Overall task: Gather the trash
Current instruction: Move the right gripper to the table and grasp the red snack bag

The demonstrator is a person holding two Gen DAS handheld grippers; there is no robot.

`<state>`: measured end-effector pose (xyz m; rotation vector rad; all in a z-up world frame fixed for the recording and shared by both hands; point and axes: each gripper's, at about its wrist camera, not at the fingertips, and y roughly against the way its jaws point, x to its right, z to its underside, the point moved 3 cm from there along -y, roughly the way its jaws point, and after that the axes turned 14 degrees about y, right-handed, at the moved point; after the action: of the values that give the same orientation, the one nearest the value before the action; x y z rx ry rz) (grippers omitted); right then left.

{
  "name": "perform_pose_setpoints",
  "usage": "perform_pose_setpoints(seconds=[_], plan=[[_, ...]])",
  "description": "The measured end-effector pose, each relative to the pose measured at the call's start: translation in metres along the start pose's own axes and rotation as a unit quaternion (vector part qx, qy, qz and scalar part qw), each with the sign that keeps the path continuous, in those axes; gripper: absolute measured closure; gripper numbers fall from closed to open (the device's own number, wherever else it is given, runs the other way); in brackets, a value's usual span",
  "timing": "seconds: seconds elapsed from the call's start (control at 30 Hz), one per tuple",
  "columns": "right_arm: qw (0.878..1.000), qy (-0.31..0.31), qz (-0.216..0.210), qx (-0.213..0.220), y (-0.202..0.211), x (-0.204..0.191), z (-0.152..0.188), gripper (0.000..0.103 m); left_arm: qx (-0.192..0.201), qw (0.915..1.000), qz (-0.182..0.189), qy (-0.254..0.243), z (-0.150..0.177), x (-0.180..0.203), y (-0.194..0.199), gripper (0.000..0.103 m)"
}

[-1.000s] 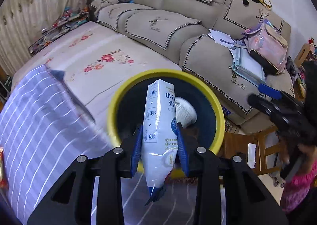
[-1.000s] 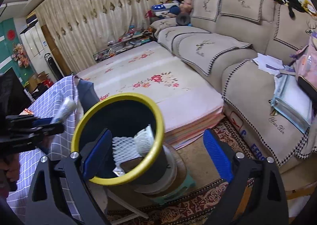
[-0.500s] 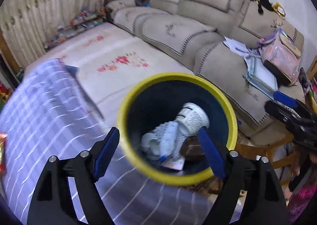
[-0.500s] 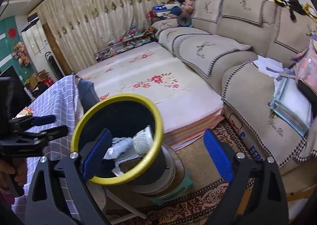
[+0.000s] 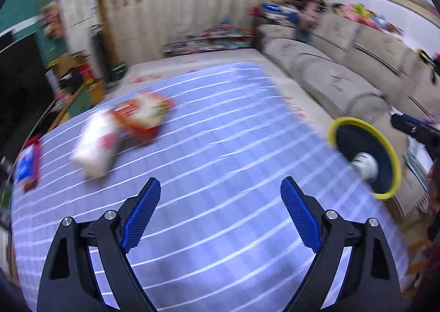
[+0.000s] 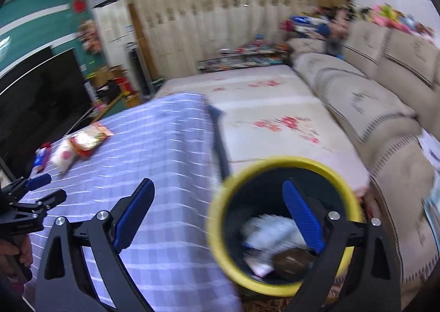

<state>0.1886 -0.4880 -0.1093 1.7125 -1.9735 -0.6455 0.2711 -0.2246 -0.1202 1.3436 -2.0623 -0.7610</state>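
Observation:
My left gripper (image 5: 220,180) hangs over the table's purple checked cloth (image 5: 236,130); its jaws are still opening and nothing is between them. On the cloth's far left lie a white packet (image 5: 96,144), a red-orange packet (image 5: 143,114) and a small blue-and-red packet (image 5: 26,163). The yellow-rimmed bin (image 5: 334,125) stands off the table's right edge with trash inside. My right gripper (image 6: 217,182) is open and empty, straddling the table edge and the bin (image 6: 275,159). The right wrist view also shows the left gripper (image 6: 58,187) at the left and the white packet (image 6: 63,156).
A beige sofa (image 6: 385,97) runs along the right. A cream flowered mat (image 6: 275,119) lies between the sofa and the table. A dark TV (image 6: 35,92) stands at the left and curtains (image 6: 206,23) hang behind. A person's hand (image 6: 13,254) holds the left gripper.
The left gripper released the white pouch into the bin, opened wide, and swung left over the table. The right gripper also swung left, so the bin now sits under its right finger.

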Motion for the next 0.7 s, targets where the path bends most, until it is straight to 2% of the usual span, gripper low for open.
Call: perform_pose_setpoints(seconds=[0.23,0.4,0.47,0.53,0.7], plan=[[0.994,0.077,-0.075,-0.002,-0.047,-0.114,-0.057,0.013,0.042,0.9938,-0.054,0.087,-0.004,-0.125,0.022,0.015],[0.982,0.129,-0.137,-0.005,-0.090,-0.195,-0.083,0.013,0.069,0.9853,-0.081,0.134,-0.006,-0.187,0.026,0.014],[0.977,0.161,-0.142,-0.001,-0.105,-0.221,-0.091,0.013,0.073,0.9828,-0.072,0.153,-0.005,-0.193,0.027,0.014],[0.972,0.192,-0.133,-0.016,-0.129,-0.244,-0.097,0.013,0.078,0.9821,-0.066,0.158,-0.003,-0.196,0.025,0.014],[0.970,0.209,-0.115,-0.038,-0.171,-0.263,-0.099,0.013,0.075,0.9842,-0.052,0.152,-0.002,-0.195,0.020,0.013]])
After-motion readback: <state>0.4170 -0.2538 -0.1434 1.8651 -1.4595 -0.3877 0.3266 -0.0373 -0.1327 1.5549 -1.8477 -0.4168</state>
